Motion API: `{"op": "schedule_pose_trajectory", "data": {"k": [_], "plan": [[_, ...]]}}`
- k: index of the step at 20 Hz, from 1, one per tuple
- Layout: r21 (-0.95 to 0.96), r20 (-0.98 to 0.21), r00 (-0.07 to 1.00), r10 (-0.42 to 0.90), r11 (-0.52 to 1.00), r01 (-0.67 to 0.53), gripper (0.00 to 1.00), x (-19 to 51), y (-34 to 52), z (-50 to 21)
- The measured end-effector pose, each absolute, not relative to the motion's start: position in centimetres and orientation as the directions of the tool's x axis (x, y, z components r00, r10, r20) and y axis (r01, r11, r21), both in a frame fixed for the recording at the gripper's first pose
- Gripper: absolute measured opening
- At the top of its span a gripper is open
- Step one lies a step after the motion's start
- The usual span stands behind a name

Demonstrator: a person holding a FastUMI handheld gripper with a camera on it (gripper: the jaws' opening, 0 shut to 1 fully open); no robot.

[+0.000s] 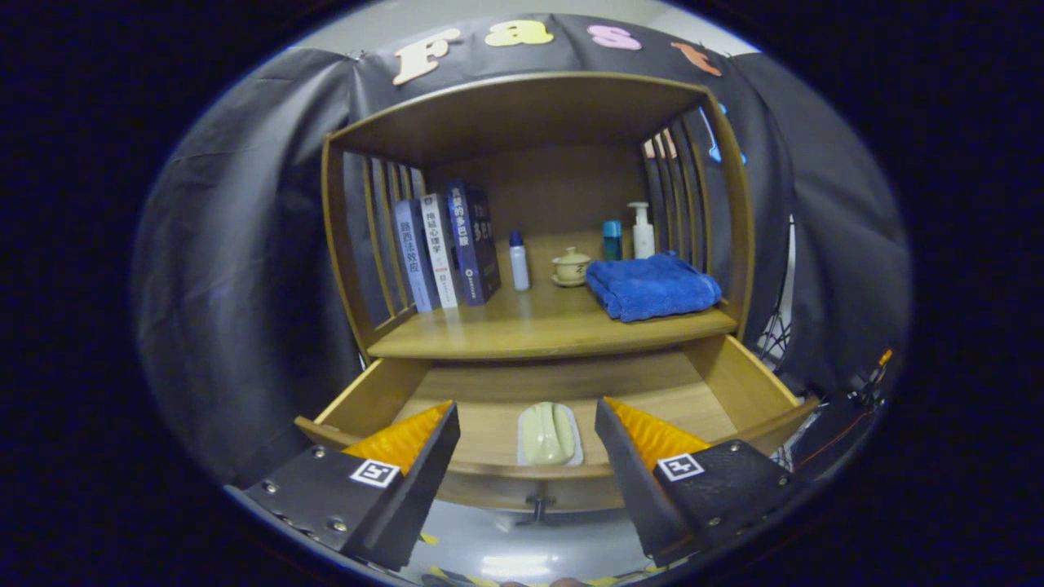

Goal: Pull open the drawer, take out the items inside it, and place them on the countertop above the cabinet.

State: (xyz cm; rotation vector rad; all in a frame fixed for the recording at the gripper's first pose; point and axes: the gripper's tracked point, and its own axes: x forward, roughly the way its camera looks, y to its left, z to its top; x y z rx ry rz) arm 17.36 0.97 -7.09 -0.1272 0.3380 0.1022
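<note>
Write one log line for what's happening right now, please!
drawer: pulled open | pale soap-shaped item: lying inside, between and just beyond fingers | gripper: open, holding nothing | countertop: item not yet placed

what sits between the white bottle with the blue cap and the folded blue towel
A small cream lidded ceramic cup on a saucer, seen from the gripper view; the open claw hovers over the open wooden drawer.
</note>
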Motion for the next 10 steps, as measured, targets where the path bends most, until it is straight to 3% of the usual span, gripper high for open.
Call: {"op": "schedule_pose_trajectory", "data": {"k": [5,10], "plan": [[-0.120,-0.546,0.837,0.035,0.986,-0.120,0.99,22.6,0.0,-12.4],[-0.116,-0.668,0.744,0.019,0.985,-0.130,0.75,24.5,0.7,-17.0]]}}
